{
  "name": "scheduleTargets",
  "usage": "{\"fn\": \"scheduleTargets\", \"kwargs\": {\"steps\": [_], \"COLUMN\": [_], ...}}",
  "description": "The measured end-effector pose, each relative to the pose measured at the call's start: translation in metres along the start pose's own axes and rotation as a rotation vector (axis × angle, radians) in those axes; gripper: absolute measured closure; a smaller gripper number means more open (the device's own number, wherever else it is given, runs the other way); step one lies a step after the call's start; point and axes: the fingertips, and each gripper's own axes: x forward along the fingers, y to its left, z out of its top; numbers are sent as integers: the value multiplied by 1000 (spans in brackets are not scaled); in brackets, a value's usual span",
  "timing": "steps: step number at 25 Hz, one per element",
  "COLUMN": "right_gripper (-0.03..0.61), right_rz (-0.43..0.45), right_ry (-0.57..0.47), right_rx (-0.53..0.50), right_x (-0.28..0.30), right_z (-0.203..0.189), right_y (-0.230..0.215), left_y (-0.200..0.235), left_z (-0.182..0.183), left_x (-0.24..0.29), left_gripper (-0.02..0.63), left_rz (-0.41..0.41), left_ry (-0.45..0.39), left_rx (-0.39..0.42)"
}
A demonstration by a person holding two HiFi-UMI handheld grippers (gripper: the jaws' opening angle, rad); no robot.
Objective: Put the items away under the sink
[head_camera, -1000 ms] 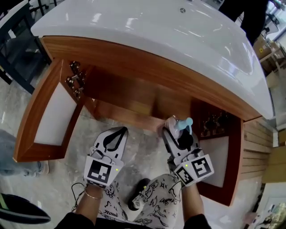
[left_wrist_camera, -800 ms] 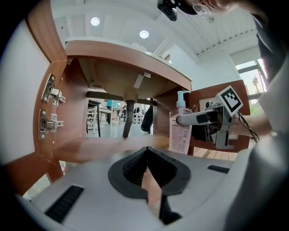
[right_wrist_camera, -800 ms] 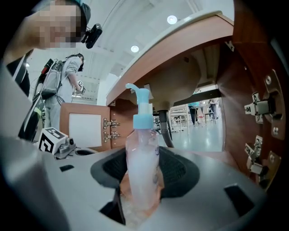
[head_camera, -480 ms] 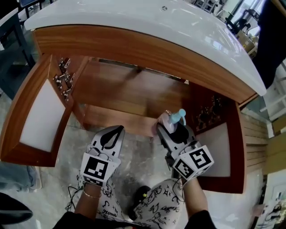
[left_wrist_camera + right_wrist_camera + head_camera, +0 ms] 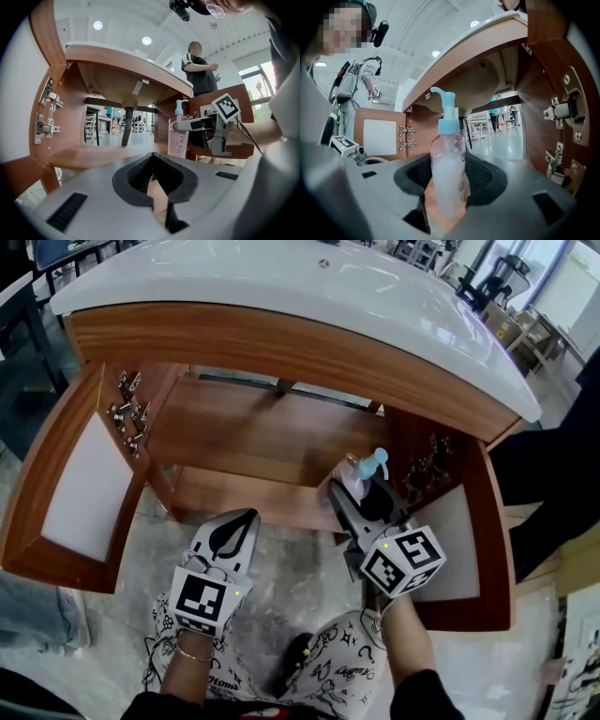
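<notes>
Right tool (image 5: 356,495): jaws held wide, clamped on the lower body of a pump bottle (image 5: 448,173). Left tool (image 5: 232,526): jaws brought together at the tips, nothing between them.

Position of the bottle: at the front edge of the open cabinet (image 5: 253,432) under the sink, right of centre in the head view, just beside the right door (image 5: 469,549). Cannot tell whether the base already rests on the cabinet floor or hangs just above it.

Relation governing the coming move: cabinet floor lies straight ahead of the right tool, up-frame in the head view. Long axis of the bottle upright, crosswise to the roughly level tool. Right tool at the threshold. Left tool lower left, short of the opening and well apart from the bottle. Judged a right-hand job: carry in, set down, release.

Materials and shapes:
- Bottle: clear plastic cylinder, milky pinkish fill, pale blue collar and curved pump spout.
- Cabinet: reddish-brown wood, smooth and satin.
- Left door (image 5: 70,484): swung wide, white inset panel, bright metal hinges (image 5: 131,409) on the cabinet side wall.
- Sink top (image 5: 281,287): glossy white, rounded front.
- Drain pipe (image 5: 126,129): dark, dropping from the basin at mid-cabinet. Judged an obstacle to keep right of.
</notes>
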Motion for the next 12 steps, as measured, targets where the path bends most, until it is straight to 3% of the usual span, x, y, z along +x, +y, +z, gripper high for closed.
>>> {"fn": "scheduleTargets", "kwargs": {"steps": [12], "right_gripper": [367], "right_rz": [-109], "right_ry": [-3], "right_rx": [-12], "right_x": [37], "right_z": [19], "right_y": [-37], "left_y": [6], "left_z": [10], "left_x": [-9], "left_gripper": [604], "left_rz": [15], "left_ry": [-13], "left_rx": [2]}}
